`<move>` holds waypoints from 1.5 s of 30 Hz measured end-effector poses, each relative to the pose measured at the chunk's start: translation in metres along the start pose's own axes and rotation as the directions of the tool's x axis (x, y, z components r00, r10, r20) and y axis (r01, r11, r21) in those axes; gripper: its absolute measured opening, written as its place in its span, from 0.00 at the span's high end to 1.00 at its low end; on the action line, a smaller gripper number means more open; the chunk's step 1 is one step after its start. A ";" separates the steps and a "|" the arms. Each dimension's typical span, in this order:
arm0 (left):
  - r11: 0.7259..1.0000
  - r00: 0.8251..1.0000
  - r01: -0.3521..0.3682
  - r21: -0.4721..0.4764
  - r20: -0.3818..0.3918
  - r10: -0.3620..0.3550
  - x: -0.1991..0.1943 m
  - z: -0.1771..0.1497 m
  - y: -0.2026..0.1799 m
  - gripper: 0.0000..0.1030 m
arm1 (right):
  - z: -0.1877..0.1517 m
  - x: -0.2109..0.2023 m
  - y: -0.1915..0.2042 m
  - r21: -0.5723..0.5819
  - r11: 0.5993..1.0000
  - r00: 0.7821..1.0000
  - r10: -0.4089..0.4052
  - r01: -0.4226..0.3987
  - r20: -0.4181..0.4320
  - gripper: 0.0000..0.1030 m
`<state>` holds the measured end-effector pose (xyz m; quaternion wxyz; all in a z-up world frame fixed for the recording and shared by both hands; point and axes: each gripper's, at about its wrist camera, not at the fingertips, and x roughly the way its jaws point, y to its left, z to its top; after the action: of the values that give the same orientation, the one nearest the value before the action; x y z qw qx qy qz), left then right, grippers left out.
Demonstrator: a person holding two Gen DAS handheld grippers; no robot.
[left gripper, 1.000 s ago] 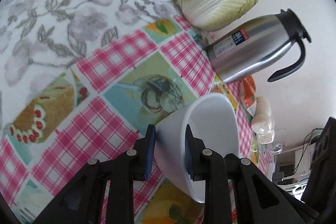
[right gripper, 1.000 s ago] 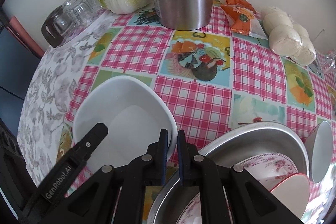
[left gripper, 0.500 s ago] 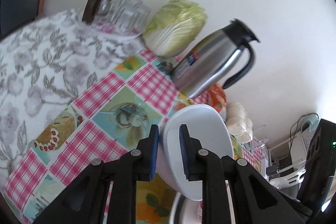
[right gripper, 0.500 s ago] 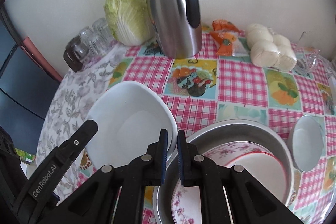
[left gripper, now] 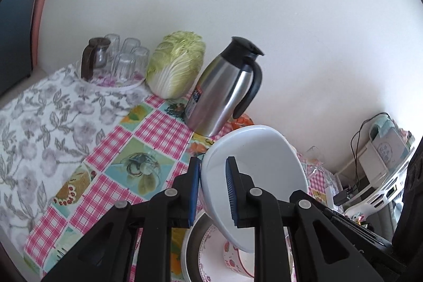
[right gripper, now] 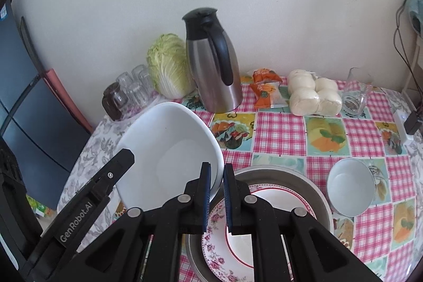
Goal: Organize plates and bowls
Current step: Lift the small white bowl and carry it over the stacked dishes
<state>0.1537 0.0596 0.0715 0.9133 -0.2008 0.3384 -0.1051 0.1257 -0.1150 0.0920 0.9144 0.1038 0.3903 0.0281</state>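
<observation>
A large white bowl (left gripper: 259,163) (right gripper: 169,149) hangs tilted above the checked tablecloth, held from two sides. My left gripper (left gripper: 212,163) is shut on its near rim, one pad inside and one outside. At the bowl's right rim my right gripper (right gripper: 216,168) is shut on the edge. Below stands a metal basin (right gripper: 312,192) (left gripper: 190,242) with a floral plate (right gripper: 216,242) in it. A small white bowl (right gripper: 349,186) sits on the table right of the basin. A finger of the left gripper (right gripper: 116,165) shows at the bowl's left side.
Along the wall stand a steel thermos jug (right gripper: 214,65) (left gripper: 224,89), a cabbage (right gripper: 169,65), several upturned glasses (right gripper: 132,89), an orange packet (right gripper: 267,91), bagged buns (right gripper: 312,94) and a glass pitcher (right gripper: 357,94). The table's edge drops off at the left.
Both grippers have risen with the white bowl, which has left the tablecloth and now hangs partly over the basin. The left gripper has rolled, so its view stands more upright.
</observation>
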 end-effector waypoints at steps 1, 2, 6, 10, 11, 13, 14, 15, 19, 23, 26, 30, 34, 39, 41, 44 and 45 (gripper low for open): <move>1.000 1.000 -0.001 0.011 0.006 0.001 -0.003 0.000 -0.005 0.80 | -0.001 -0.004 -0.003 0.014 1.000 1.000 0.004 -0.004 0.009 0.90; 1.000 1.000 -0.003 0.025 0.013 0.003 -0.006 -0.001 -0.009 0.80 | -0.002 -0.008 -0.006 0.021 1.000 1.000 0.006 -0.007 0.018 0.90; 0.996 0.999 -0.012 0.083 0.032 0.009 -0.015 -0.005 -0.027 0.80 | -0.007 -0.027 -0.015 0.032 0.999 0.998 0.016 -0.018 0.064 0.90; 0.992 0.999 -0.008 0.125 0.041 0.003 -0.023 -0.010 -0.043 0.80 | -0.013 -0.041 -0.031 0.077 0.996 0.994 0.032 -0.040 0.101 0.90; 0.990 0.999 -0.010 0.139 0.044 0.004 -0.025 -0.012 -0.048 0.80 | -0.015 -0.043 -0.035 0.090 0.995 0.994 0.034 -0.044 0.108 0.90; 0.985 0.999 -0.015 0.172 0.047 0.007 -0.027 -0.018 -0.058 0.80 | -0.019 -0.048 -0.043 0.110 0.993 0.992 0.033 -0.047 0.123 0.90; 0.983 0.999 -0.013 0.181 0.046 0.004 -0.027 -0.020 -0.061 0.80 | -0.022 -0.051 -0.047 0.117 0.992 0.991 0.030 -0.046 0.131 0.90; 0.982 0.999 -0.009 0.186 0.043 0.001 -0.027 -0.023 -0.064 0.80 | -0.025 -0.053 -0.051 0.123 0.991 0.990 0.029 -0.046 0.137 0.90; 0.979 0.999 -0.003 0.206 0.034 -0.004 -0.029 -0.032 -0.074 0.80 | -0.036 -0.058 -0.067 0.161 0.984 0.986 0.049 -0.075 0.160 0.89; 0.970 1.000 -0.006 0.243 0.030 -0.002 -0.030 -0.037 -0.086 0.80 | -0.045 -0.061 -0.077 0.183 0.979 0.983 0.053 -0.085 0.175 0.89; 0.965 1.000 -0.008 0.264 0.028 0.001 -0.029 -0.040 -0.092 0.80 | -0.050 -0.063 -0.084 0.201 0.974 0.979 0.062 -0.101 0.193 0.89; 0.959 1.000 -0.003 0.283 0.014 -0.001 -0.026 -0.043 -0.098 0.80 | -0.054 -0.061 -0.094 0.223 0.968 0.979 0.069 -0.111 0.191 0.89; 0.959 1.000 0.004 0.283 -0.007 -0.002 -0.021 -0.048 -0.100 0.80 | -0.057 -0.058 -0.100 0.236 0.966 0.982 0.065 -0.106 0.178 0.89; 0.960 0.999 0.010 0.280 -0.039 0.001 -0.014 -0.056 -0.099 0.80 | -0.061 -0.054 -0.108 0.255 0.961 0.984 0.068 -0.108 0.162 0.89; 0.963 0.998 0.014 0.269 -0.061 0.003 -0.009 -0.058 -0.099 0.80 | -0.062 -0.051 -0.111 0.262 0.960 0.986 0.064 -0.103 0.151 0.89; 0.967 0.996 0.022 0.255 -0.094 0.002 -0.001 -0.062 -0.097 0.80 | -0.064 -0.046 -0.118 0.281 0.954 0.989 0.068 -0.102 0.129 0.89; 0.967 0.995 0.024 0.255 -0.103 0.003 0.001 -0.063 -0.097 0.80 | -0.065 -0.043 -0.121 0.289 0.952 0.990 0.070 -0.103 0.121 0.89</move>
<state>0.1072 -0.0464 0.0695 0.9124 -0.0775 0.3674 -0.1628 0.0451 -0.2278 0.0533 0.9066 0.2573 0.3345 0.0040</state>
